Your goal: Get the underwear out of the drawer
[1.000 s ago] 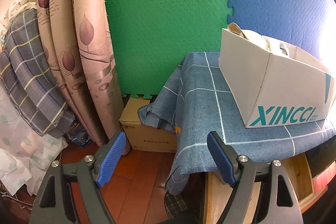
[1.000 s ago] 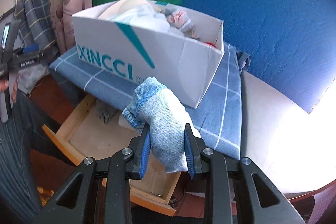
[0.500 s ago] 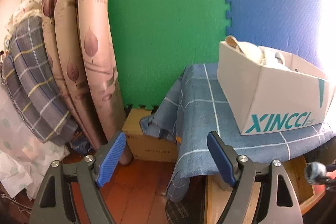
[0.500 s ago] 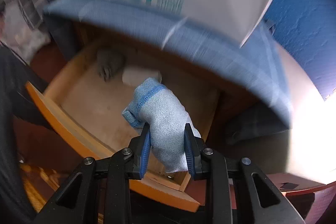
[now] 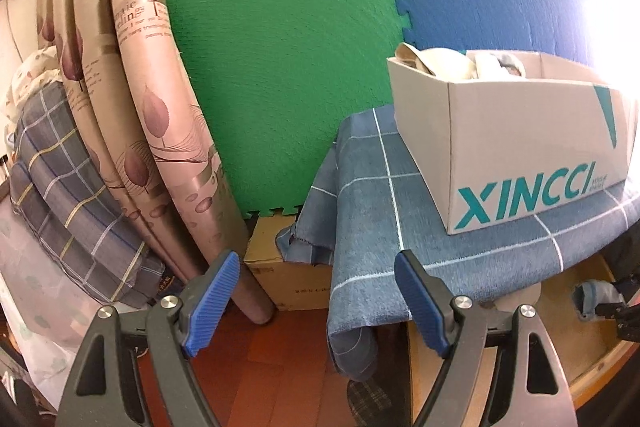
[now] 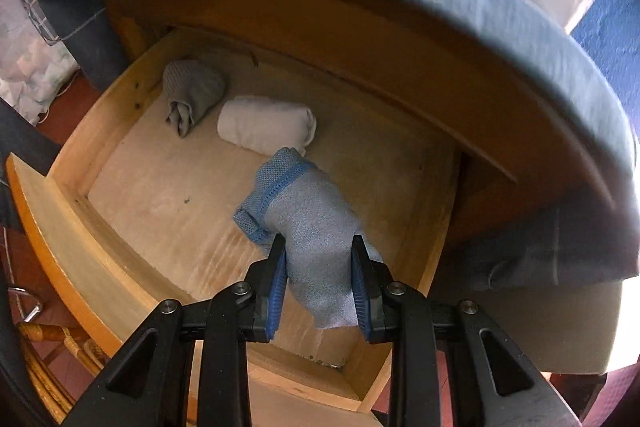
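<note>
The rolled light-blue underwear (image 6: 316, 227) is pinched between the right tongs (image 6: 320, 283), hanging over the open wooden drawer (image 6: 60, 219), above its floor near the front right. Two more rolls lie on the drawer floor further in: a white roll (image 6: 266, 125) just beyond the blue one's tip, and a grey roll (image 6: 192, 91) beside it towards the back left corner, the two close together but whether they touch I cannot tell.

The right tongs stand narrow, their blue pads pressing both flanks of the blue roll around its middle. The left tongs (image 5: 316, 303) stand wide with nothing between them, pointed at the counter's corner, away from the drawer.

The task is to take underwear out, so the step in hand looks like carrying the blue roll clear of the drawer. To do it well, keep the squeeze steady (a soft roll can slip or unfurl if the pads ease) and lift straight up before moving it away, so the dangling ends miss the drawer front and the edge of the blue checked cloth (image 5: 372, 219) overhanging the counter.

The white box (image 5: 512, 147) standing on that cloth reads "XINCCI" in teal; smaller print beside it is too small to read. The curtain (image 5: 140, 107) bears printed words, partly legible as "feelings".
</note>
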A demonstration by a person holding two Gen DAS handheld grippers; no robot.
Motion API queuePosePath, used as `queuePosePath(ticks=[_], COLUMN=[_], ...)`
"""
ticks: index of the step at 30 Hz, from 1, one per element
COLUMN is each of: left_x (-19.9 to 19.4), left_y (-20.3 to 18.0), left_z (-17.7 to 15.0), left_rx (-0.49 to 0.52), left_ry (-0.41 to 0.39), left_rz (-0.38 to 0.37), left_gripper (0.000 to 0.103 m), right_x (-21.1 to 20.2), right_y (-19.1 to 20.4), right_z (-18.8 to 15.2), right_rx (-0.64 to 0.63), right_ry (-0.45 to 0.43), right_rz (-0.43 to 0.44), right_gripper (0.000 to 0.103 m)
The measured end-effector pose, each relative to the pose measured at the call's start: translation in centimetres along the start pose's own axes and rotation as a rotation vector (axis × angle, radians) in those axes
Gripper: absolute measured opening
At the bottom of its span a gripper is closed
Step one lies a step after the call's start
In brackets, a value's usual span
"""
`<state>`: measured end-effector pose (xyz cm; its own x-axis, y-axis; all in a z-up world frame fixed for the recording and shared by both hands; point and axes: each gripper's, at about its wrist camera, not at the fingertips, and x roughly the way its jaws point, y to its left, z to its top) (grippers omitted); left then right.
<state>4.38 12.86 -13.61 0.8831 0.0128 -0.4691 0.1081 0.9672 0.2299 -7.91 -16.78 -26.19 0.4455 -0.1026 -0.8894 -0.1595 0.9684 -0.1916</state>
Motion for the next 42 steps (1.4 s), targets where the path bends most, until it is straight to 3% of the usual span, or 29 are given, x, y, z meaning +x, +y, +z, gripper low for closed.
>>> queuePosePath(ticks=[6, 11, 14, 21, 30, 42], left_x=[0.6, 1.4, 1.7, 1.7, 1.2, 1.2], left_y=[0.0, 3.2, 4.7, 5.0, 5.5, 6.3], left_z=[-0.2, -0.4, -0.8, -1.0, -1.2, -1.5], left_rx=[0.001, -0.141, -0.206, -0.209, -0.236, -0.274], left_ry=[0.026, 0.074, 0.097, 0.093, 0.079, 0.079], left_rz=[0.073, 0.146, 0.133, 0.115, 0.088, 0.052], left_gripper=[0.082, 0.082, 0.082, 0.082, 0.082, 0.082], right_x=[-1.2, -2.0, -2.9, -6.5, -17.0, -33.0], right_y=[0.2, 0.5, 0.7, 1.1, 0.0, -2.1], right_z=[-0.4, -0.4, -0.5, -0.3, 2.3, 9.7], right_rx=[-0.003, -0.011, -0.010, -0.024, -0.024, -0.040], right_ry=[-0.029, -0.043, -0.058, -0.104, -0.248, -0.480], right_rz=[0.000, -0.016, -0.020, -0.040, -0.079, -0.165], right_gripper=[0.027, 0.027, 0.027, 0.027, 0.027, 0.028])
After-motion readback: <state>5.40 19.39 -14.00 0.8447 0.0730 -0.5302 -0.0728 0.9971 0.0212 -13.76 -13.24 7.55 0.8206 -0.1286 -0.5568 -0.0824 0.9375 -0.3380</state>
